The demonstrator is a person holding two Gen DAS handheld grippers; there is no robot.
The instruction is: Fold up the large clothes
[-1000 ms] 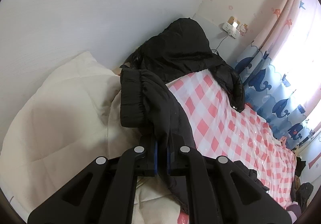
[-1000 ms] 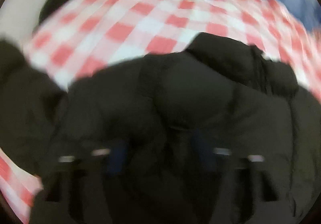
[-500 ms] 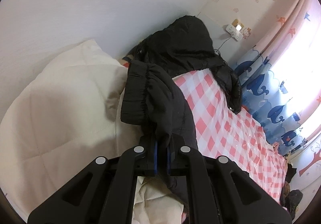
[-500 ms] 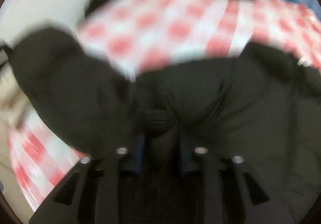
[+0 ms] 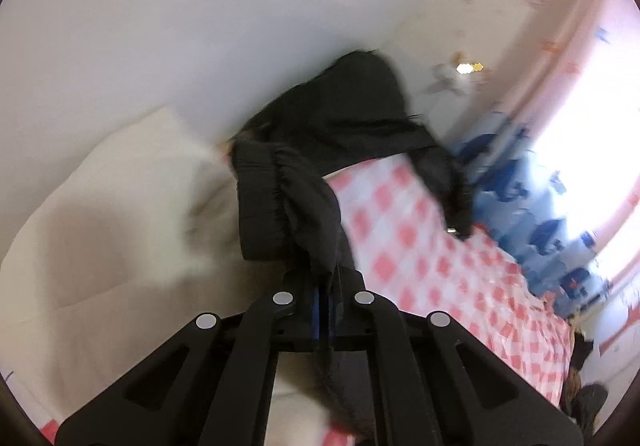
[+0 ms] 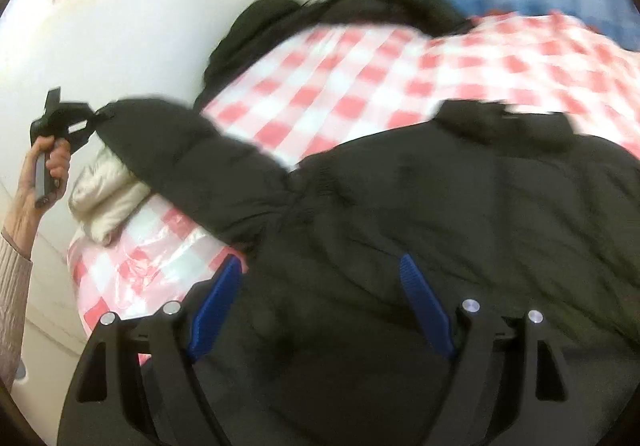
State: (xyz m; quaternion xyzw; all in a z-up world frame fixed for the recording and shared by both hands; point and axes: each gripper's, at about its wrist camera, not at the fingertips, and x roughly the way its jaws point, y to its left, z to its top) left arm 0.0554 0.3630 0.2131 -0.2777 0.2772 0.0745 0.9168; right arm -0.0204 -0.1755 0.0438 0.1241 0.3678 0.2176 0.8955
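A child's bedroom at home is showing itself here: a bed under a red-and-white checked cover (image 5: 420, 246) is stretching ahead of the fingers, cartoon-sticker wallpaper (image 5: 520, 6) and whale-print curtains (image 5: 520, 186) are glowing beyond, a cream quilt (image 5: 100, 214) is lying left.

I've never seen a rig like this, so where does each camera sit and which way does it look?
Left wrist: on the left gripper, looking along its jaws, shut on the black coat's sleeve, towards the wall.
Right wrist: on the right gripper, jaws opening above the coat; the person's left hand shows.
Shared: coat, checked cover, cream pillow.
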